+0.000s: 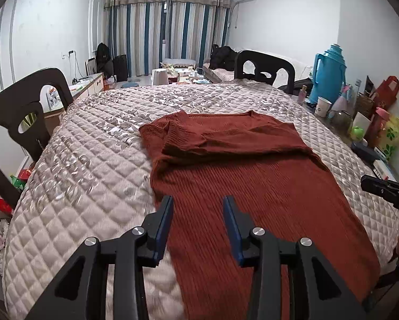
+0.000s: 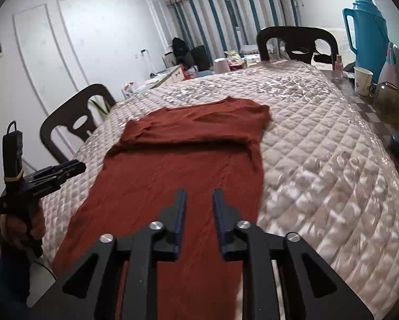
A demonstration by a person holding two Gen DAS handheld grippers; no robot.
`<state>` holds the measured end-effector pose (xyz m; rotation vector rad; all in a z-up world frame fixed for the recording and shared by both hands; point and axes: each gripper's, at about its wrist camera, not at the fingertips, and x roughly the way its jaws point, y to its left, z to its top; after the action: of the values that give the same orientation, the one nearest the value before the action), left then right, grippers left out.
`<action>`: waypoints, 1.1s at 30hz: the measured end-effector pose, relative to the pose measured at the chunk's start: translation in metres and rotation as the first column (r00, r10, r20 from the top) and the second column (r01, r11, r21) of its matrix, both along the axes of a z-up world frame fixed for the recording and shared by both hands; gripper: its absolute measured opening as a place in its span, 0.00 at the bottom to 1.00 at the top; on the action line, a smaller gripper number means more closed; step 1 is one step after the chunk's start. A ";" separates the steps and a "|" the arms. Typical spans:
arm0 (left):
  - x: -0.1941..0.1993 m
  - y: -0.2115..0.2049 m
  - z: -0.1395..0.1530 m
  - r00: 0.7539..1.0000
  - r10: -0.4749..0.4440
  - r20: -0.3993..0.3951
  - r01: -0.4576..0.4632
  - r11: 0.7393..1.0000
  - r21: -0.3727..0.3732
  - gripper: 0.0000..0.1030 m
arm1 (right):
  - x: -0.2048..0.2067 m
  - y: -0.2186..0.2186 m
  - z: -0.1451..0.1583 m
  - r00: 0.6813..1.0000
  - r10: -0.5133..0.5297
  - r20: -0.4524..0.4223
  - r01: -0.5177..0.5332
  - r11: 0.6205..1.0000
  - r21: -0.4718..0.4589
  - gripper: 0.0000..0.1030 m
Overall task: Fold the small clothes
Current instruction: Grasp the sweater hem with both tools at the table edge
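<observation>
The quilted table cover (image 1: 87,160) fills both views, and the rust-red ribbed knit top (image 1: 252,186) lies lengthwise down its middle, neckline toward the top of the frame, sleeves already folded across the chest, hem nearest the bottom edge. Left gripper (image 1: 198,208) hangs released over the hem's left part; right gripper (image 2: 199,200), parted more narrowly, holds nothing. Both seem equally near, though fisheye curvature blurs that.
</observation>
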<state>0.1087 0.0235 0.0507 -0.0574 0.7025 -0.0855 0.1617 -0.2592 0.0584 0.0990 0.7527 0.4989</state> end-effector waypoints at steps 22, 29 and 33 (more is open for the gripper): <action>-0.110 0.016 -0.040 0.999 -0.037 0.008 0.037 0.995 -0.093 0.50 | -0.112 -0.007 -0.039 0.999 0.031 -0.023 -0.031 0.999 0.012 0.33; -0.146 0.020 -0.043 0.996 -0.086 0.030 0.089 0.987 -0.132 0.51 | -0.140 -0.025 -0.054 0.996 0.071 -0.063 -0.071 0.997 -0.008 0.34; -0.165 0.017 -0.048 0.992 -0.125 0.026 0.127 0.982 -0.140 0.51 | -0.147 -0.031 -0.060 0.987 0.134 -0.089 -0.137 0.990 -0.027 0.34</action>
<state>-0.0568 0.0402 0.0032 -0.1481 0.6815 -0.2574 0.0145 -0.2903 -0.0017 0.0388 0.8563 0.6139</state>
